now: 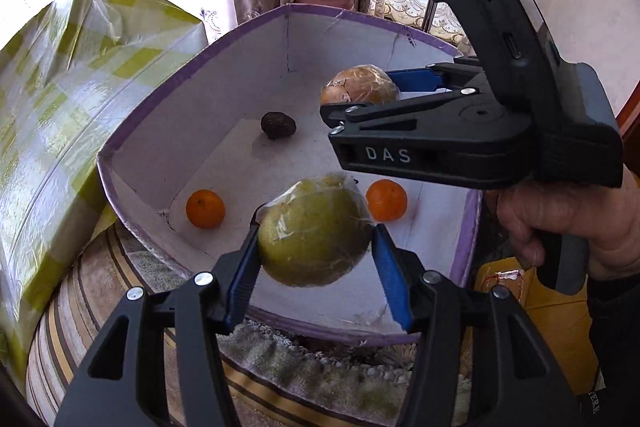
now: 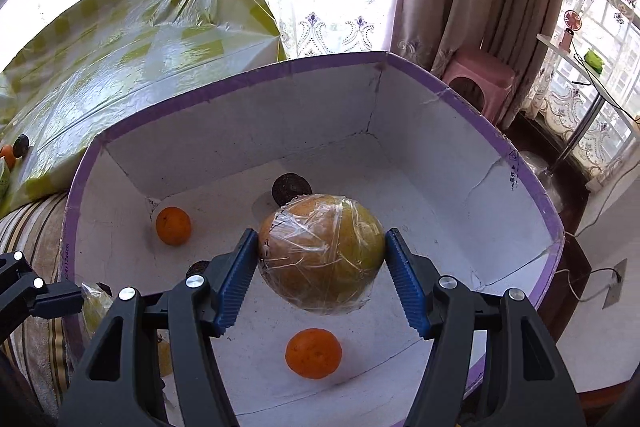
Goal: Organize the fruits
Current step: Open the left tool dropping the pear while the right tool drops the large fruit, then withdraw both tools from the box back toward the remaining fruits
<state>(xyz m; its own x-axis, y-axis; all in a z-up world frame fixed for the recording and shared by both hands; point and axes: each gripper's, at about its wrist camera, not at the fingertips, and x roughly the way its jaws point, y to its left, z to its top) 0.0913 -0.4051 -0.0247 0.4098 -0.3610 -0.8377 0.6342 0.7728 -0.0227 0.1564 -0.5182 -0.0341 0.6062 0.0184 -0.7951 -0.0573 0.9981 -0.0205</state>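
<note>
Both grippers hang over the purple-rimmed box [image 2: 460,95], mid-delivery: the left gripper [image 1: 316,247] clamps a wrapped green fruit [image 1: 316,231] at lower centre, the right gripper [image 2: 322,259] a wrapped yellow-orange fruit [image 2: 320,251]; next, probably lower and release clear of the oranges [image 2: 313,353]
</note>
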